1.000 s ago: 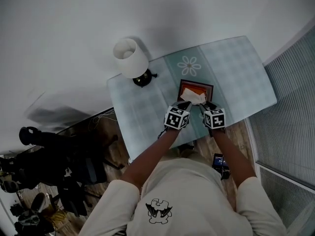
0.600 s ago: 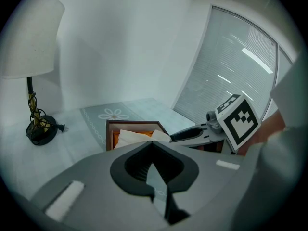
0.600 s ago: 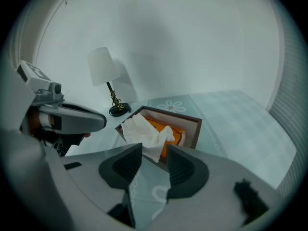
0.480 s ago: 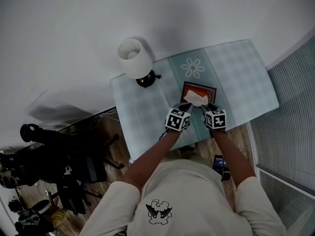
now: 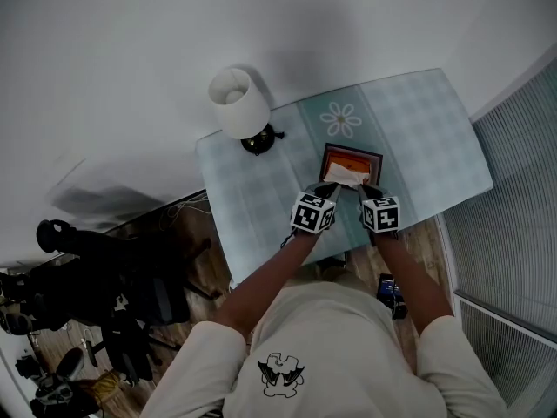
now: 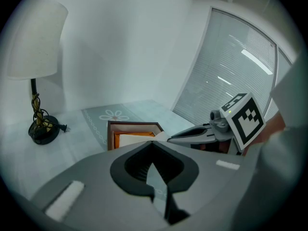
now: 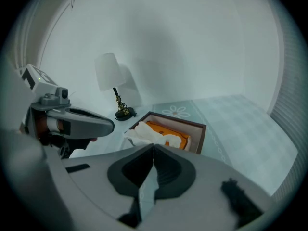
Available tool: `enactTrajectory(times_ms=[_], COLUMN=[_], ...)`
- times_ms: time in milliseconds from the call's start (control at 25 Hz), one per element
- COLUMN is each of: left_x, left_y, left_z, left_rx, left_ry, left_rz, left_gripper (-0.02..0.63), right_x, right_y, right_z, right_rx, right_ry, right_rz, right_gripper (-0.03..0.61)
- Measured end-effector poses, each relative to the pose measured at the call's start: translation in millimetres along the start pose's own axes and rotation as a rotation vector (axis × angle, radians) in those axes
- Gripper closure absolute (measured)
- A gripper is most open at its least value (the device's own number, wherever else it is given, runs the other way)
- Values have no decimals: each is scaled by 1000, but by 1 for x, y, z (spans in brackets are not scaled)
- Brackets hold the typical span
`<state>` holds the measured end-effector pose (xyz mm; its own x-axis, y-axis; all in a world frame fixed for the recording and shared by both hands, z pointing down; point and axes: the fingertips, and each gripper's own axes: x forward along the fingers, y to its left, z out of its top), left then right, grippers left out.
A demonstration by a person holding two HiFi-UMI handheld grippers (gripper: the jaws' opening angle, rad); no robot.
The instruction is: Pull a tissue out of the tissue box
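Since the earlier frames, the jaws of the right gripper (image 7: 153,146), which stood wide apart, have been brought together. Both hands have hardly been displaced. The tips are now found at the near corner of the tissue (image 5: 346,176). A fold of it appears to be pinched between them, although the contact itself is covered by the jaws. The tissue stands out of the tissue box (image 5: 352,149), whose inside is orange and which lies on the table just ahead of the two grippers. The jaws of the left gripper (image 6: 153,142) are also seen together, with nothing between them, just beside the near left edge of the box. Whether the box is touched by them cannot be told.

The step in hand is judged to be the grasp, just completed. For the next move, a steady pull upward and away from the opening is called for. The box may need to be held down by the left gripper, so that it is not lifted with the sheet.

The table (image 5: 418,120) is covered by a pale checked cloth with a daisy motif (image 5: 341,118). A lamp (image 5: 237,101) with a white shade is placed at its far left corner. A white wall is seen behind, window blinds (image 5: 513,198) at the right, and a wooden floor (image 5: 196,264) with dark equipment (image 5: 87,277) at the left.
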<state>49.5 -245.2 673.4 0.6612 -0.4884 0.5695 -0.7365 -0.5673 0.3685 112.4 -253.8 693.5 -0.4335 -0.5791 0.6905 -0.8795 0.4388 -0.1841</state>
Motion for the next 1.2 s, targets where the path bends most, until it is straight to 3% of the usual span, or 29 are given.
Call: enactTrajectory(times_ms=[360, 920, 1200], left_x=[-28, -86, -124], left_y=[-8, -39, -64], left_z=[16, 45, 60], left_rx=[89, 143, 155], left_ry=[-54, -183, -265], left_rz=[20, 6, -23], left_gripper=[607, 607, 607], right_x=[-34, -115, -160], right_y=[15, 51, 70], right_z=[14, 46, 64], right_rx=[-26, -5, -81], right_ry=[-82, -250, -341], right_rz=[-11, 39, 19], right_gripper=[562, 562, 561])
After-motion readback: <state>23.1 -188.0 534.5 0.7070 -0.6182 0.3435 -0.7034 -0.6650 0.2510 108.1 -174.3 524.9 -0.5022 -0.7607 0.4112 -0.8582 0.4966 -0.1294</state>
